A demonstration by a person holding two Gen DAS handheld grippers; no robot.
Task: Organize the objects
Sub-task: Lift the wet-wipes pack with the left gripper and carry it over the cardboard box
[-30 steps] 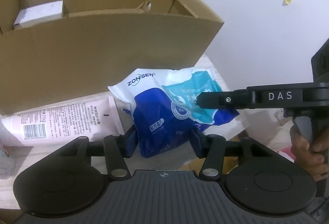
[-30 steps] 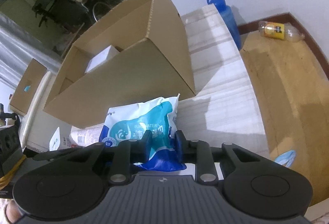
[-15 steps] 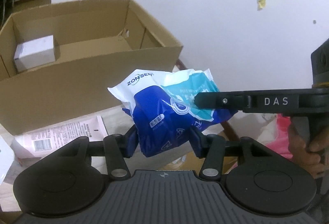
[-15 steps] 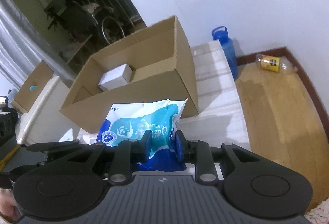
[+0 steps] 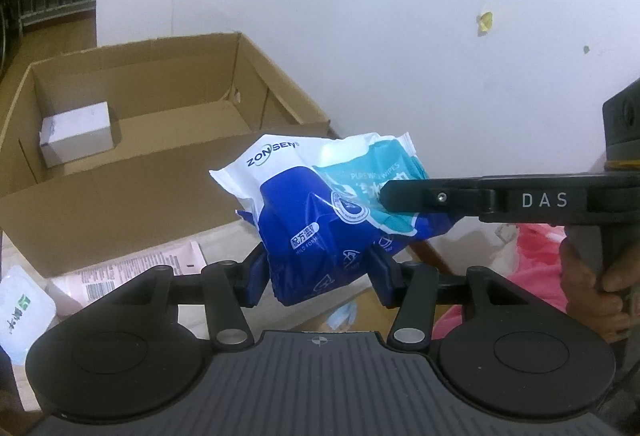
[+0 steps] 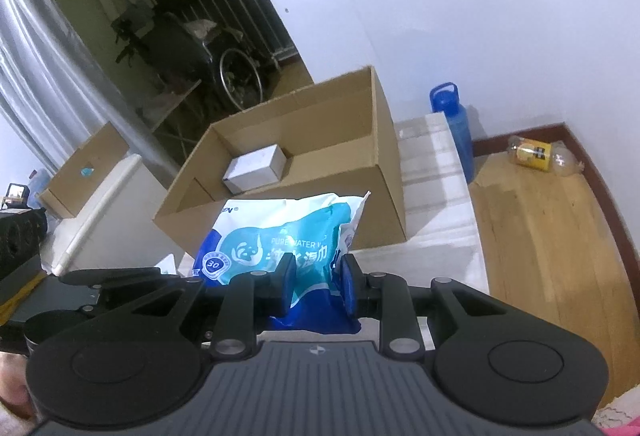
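The soft blue-and-white wet-wipes pack (image 5: 332, 211), clamped between both grippers' fingers (image 5: 256, 276), is held just short of the open cardboard box (image 5: 132, 171) and needs lowering inside.

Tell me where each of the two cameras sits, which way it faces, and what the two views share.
Left wrist: on the left gripper, facing forward and down past the wipes pack to the cardboard box; the right gripper and a hand enter from the right.
Right wrist: on the right gripper, facing forward and down over the pack towards the box and a blue bottle; the left gripper's body shows lower left.
Shared: pack, box, the white carton inside.
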